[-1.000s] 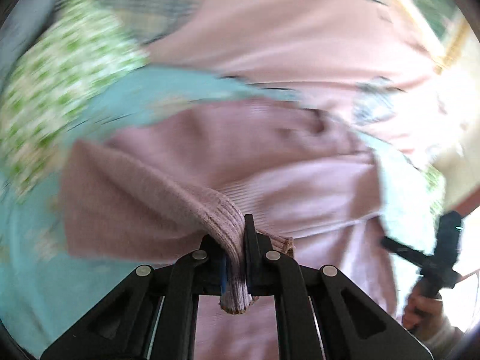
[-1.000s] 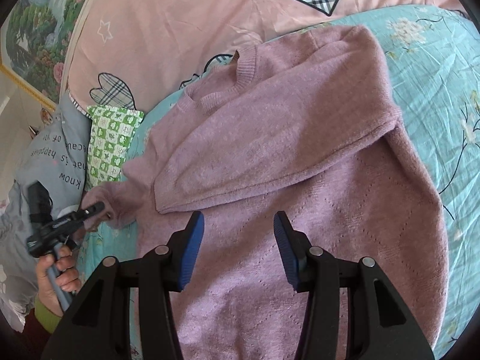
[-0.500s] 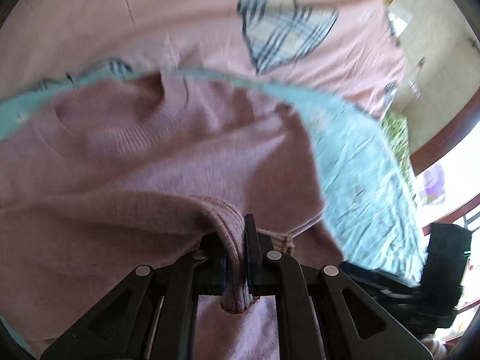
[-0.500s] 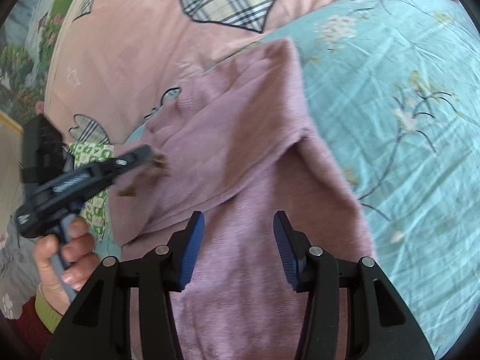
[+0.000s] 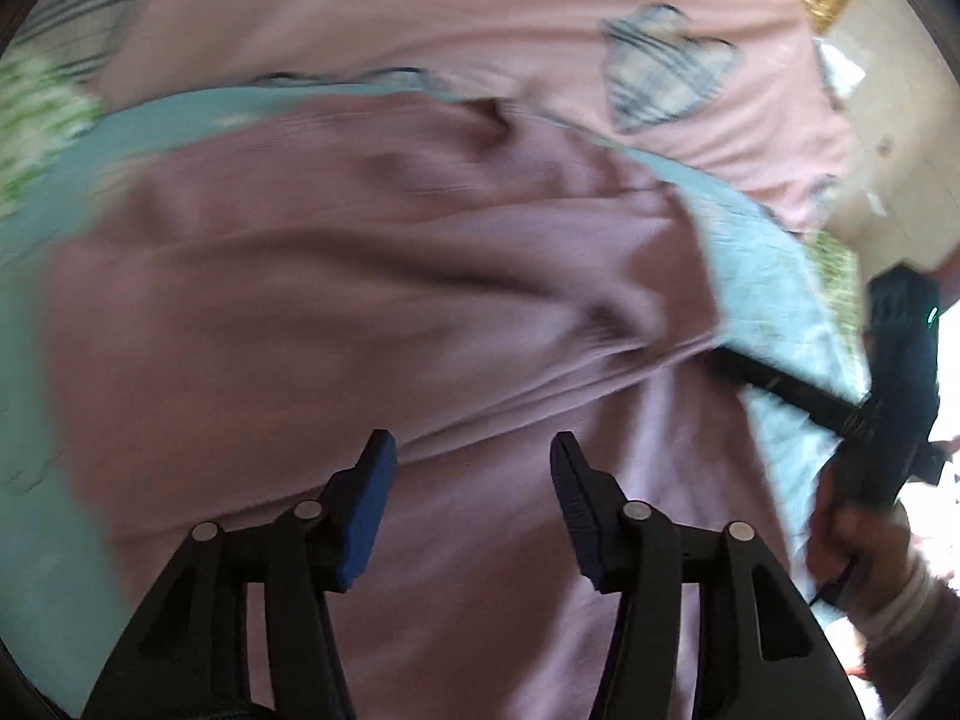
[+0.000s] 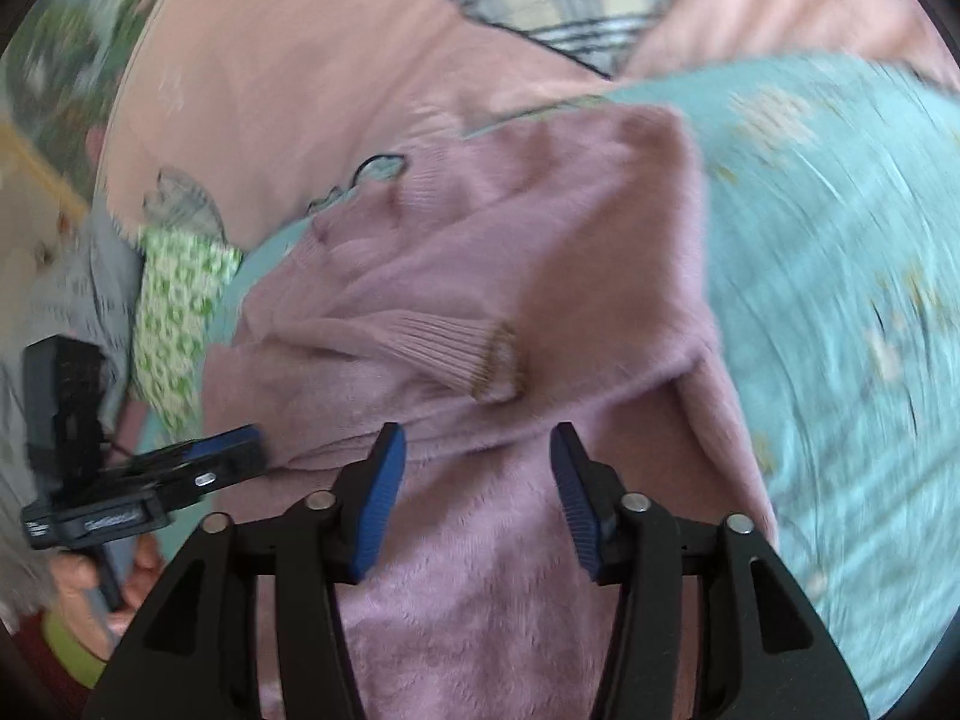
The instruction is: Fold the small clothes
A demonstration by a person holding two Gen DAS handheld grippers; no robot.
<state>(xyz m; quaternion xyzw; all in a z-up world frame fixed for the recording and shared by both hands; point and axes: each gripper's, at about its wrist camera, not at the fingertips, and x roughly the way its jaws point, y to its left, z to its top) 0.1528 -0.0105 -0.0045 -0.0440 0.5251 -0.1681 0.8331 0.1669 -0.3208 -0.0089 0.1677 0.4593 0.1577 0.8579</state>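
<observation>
Two blue-padded fingers of the left gripper (image 5: 468, 480) stand wide apart in the left wrist view, with nothing between them, hovering over the mauve knitted sweater (image 5: 372, 276). The sweater lies spread on the light turquoise floral bedsheet (image 5: 762, 264), its fabric bunched in soft folds across the middle; the view is blurred. Beyond it lies a pink duvet with plaid heart patches (image 5: 468, 18). At the right edge, the right gripper (image 5: 729, 367) reaches in from the side, its dark tip at the sweater's right border; from here I cannot tell how its jaws stand.

In the right wrist view, the right gripper (image 6: 477, 483) shows its jaws open and holding nothing, poised above the sweater's (image 6: 540, 252) lower body. A ribbed sleeve cuff (image 6: 474, 360) lies folded across the chest, just ahead of the fingers. The left gripper (image 6: 240, 450) sits at the sweater's left edge, held by a hand (image 6: 105, 588). A green-and-white checked cloth (image 6: 174, 306) lies beside the sweater's left shoulder, near a grey printed garment (image 6: 90, 294).
</observation>
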